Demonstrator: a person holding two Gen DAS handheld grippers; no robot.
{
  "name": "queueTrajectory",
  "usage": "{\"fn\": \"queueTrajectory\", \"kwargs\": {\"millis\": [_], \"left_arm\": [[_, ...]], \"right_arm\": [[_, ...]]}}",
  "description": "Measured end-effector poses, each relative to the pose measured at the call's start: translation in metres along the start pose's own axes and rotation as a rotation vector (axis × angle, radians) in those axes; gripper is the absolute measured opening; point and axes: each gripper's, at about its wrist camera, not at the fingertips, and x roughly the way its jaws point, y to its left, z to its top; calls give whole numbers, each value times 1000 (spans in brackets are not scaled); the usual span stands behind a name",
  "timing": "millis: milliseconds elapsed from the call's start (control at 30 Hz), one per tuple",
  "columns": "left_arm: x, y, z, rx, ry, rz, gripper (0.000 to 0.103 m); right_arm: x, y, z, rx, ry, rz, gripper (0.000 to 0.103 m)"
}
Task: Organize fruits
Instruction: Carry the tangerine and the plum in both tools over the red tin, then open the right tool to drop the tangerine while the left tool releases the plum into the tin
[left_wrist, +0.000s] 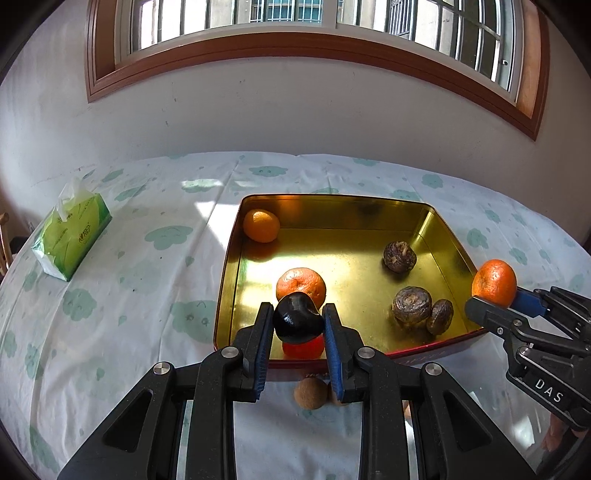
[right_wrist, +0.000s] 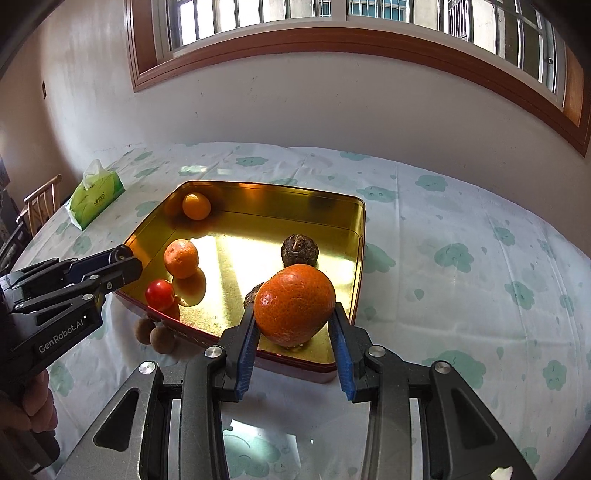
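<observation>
Gold-lined tin (left_wrist: 332, 210) is the destination, seated on the table (left_wrist: 129, 295) and already holding two oranges, a red tomato (right_wrist: 159, 294) and dark brown fruits. A dark, glossy fruit (left_wrist: 297, 318) is clamped in the closed left tool (left_wrist: 298, 325), hung just above the tin's near wall, so only a short forward reach is judged necessary. An orange (right_wrist: 294, 304) is pinched between the pads of the right tool (right_wrist: 294, 328), poised over the tin's near right corner. Open floor is left mid-tin, between the oranges and the brown fruits. Two small brown fruits (right_wrist: 157, 334) are left outside, just beside the near wall. A tissue pack (left_wrist: 72, 236) lies well apart on the left.
</observation>
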Motion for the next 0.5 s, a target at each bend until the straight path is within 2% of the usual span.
{"fn": "queueTrajectory", "kwargs": {"millis": [500], "left_arm": [[31,3,3,12,51,19,28]], "right_arm": [[35,-3,8,4,41,-11,34]]}}
